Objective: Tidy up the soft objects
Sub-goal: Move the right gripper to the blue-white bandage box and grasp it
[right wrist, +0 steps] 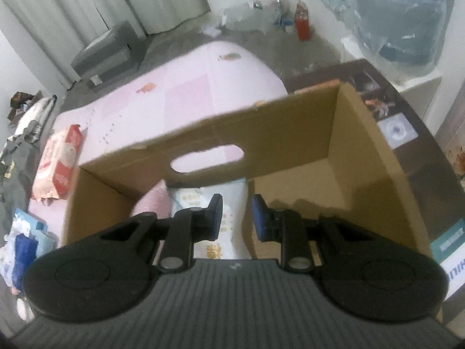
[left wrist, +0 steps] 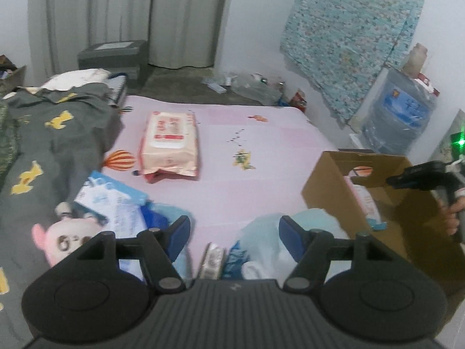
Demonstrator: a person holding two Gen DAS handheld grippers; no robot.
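My left gripper (left wrist: pixel 234 229) is open and empty, low over the pink mattress (left wrist: pixel 261 151). A pink wipes pack (left wrist: pixel 170 142) lies ahead of it. A blue-and-white pack (left wrist: pixel 116 206) and a pink plush toy (left wrist: pixel 62 240) lie at the left; a light plastic bag (left wrist: pixel 261 241) lies under the right finger. My right gripper (right wrist: pixel 237 218) is open and empty above the open cardboard box (right wrist: pixel 363 157). A white tissue pack (right wrist: pixel 203 200) and a pink soft item (right wrist: pixel 154 203) lie inside the box. The right gripper also shows in the left wrist view (left wrist: pixel 418 179) over the box (left wrist: pixel 325 192).
A dark grey blanket with yellow prints (left wrist: pixel 49 139) covers the mattress's left side. A water jug (left wrist: pixel 398 116) stands on a white stand at the right. A grey box (left wrist: pixel 113 55) sits by the curtains. Bottles and clutter (left wrist: pixel 250 84) lie on the floor beyond the mattress.
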